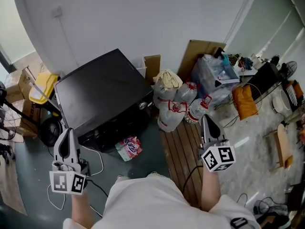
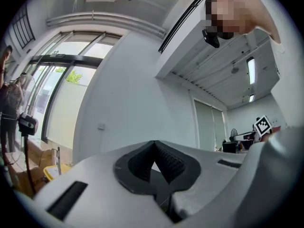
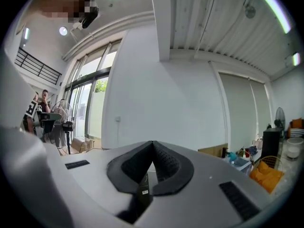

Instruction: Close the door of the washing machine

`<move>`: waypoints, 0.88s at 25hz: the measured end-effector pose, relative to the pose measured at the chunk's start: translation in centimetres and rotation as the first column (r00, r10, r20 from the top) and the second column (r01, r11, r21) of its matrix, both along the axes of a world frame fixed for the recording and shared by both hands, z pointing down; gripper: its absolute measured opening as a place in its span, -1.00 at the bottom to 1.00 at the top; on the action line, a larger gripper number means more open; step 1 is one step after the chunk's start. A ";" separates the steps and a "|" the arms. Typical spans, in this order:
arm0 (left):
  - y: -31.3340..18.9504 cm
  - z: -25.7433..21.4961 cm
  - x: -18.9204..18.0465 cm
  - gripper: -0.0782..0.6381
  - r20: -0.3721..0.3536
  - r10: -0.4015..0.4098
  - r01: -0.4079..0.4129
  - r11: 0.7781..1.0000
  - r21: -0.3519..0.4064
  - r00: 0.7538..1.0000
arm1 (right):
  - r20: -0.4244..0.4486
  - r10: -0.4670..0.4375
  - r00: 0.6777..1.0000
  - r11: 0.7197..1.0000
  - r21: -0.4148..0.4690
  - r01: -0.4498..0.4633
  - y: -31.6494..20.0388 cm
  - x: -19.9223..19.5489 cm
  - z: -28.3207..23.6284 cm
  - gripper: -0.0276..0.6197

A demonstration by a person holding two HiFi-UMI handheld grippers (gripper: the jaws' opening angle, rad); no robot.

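The washing machine [image 1: 102,92] is sitting on the floor left of the middle, backing onto the far wall [image 1: 143,18]. Its black top is facing up and its front is turning toward the person on the near side. That front is lying in deep shadow under the top's edge, so the door cannot be made out, nor whether it is standing open or shut.

A red and white packet [image 1: 128,148] is lying on the floor just beside the front's near right corner, and a white cable [image 1: 97,162] is looping across the floor near the left one. To the machine's right, a pile of tied bags [image 1: 174,104] is leaning by its side, with a wooden board [image 1: 183,151] reaching toward the person.

The left gripper [image 1: 67,133] is hovering near the machine's near left corner, well above the floor, and the right gripper [image 1: 206,120] is hovering over the board. In both gripper views the jaws are pressing together with nothing between them [image 2: 153,148] [image 3: 152,148].

Judging from this, the reach to the door is yet to come. Closed jaws are suiting a push well. It will probably go best by bringing one gripper down to the door's free edge, laying its side flat there and following the hinge's swing until the latch catches, keeping clear of the cable and packet.
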State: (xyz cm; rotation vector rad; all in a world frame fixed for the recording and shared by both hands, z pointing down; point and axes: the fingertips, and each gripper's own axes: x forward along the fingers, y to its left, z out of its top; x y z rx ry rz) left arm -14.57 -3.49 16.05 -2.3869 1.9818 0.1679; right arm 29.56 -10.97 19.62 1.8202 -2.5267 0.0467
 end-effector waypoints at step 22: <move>1.7 1.1 -3.9 -0.76 -0.003 -0.066 0.066 0.998 -0.020 0.998 | -0.138 -0.024 0.990 0.997 0.075 0.035 0.7 -6.6 -1.7 -0.92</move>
